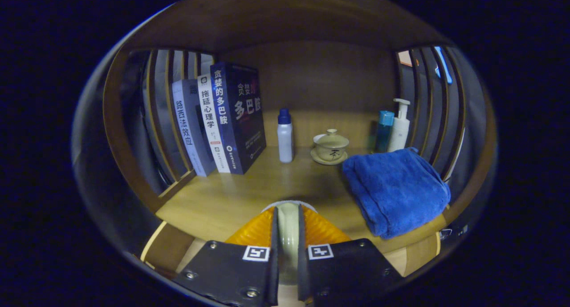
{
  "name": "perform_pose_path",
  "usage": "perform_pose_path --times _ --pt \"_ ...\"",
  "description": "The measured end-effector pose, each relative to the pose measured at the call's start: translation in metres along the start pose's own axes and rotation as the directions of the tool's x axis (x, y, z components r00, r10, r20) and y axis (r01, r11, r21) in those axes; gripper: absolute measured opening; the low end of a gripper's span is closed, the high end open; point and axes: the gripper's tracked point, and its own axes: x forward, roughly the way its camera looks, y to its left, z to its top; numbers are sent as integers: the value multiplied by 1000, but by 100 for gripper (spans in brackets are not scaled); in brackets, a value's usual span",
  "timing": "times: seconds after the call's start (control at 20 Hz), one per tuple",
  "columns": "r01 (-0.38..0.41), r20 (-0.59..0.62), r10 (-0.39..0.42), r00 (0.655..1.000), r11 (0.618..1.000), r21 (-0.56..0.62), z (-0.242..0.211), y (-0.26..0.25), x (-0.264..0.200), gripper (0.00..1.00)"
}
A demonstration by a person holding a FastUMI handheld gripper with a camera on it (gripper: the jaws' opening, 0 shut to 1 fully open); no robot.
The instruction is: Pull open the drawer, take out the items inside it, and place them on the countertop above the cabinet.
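a: what's on the left?

b: slats (160, 111) on the cabinet's side, then three books (218, 120) standing upright on the countertop (249, 187), spines facing us. the palest one is outermost, the dark thick one is innermost, and all three lean a little.

a: next?

b: a small white bottle (285, 138) with a blue cap, upright, just beside the dark book but apart from it. near the back wall.

a: and the middle?

b: a lidded cup (330, 146) on a saucer, pale green, well beyond the fingers. it stands between the white bottle and the towel.

a: the gripper?

b: the gripper (288, 222) is low and close. its two fingers are drawn in on a pale, rounded, disc-like thing (288, 236) that stands on edge between them. both pads seem to press its sides, so it is clamped. i cannot tell what the thing is. its top edge reaches just over the countertop's front edge.

a: where is the drawer?

b: i cannot make one out here; the front of the cabinet below the countertop is hidden by the fingers.

a: right side?

b: a folded blue towel (396, 191) lies flat on the countertop, its near corner hanging slightly over the front edge. it is just right of the fingers, not touching them. behind it, a blue bottle (384, 131) and a white pump bottle (399, 127) stand upright side by side, close together, against the right slats (434, 107).
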Motion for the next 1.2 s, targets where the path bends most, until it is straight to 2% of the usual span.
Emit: perform_pose_path --times 0.4,0.7,0.75,0.95,1.05,1.2 --pt "43 48 -43 998 999 16 11 -2 31 17" --pt "110 165 -106 981 994 -16 31 -23 52 17" --pt "107 176 -101 979 994 -25 32 -25 53 24" --pt "85 275 -86 958 996 16 47 -23 12 72" --pt "77 317 -77 945 997 12 53 -23 -25 97" --pt "44 370 -24 929 998 -46 47 -16 -90 97"
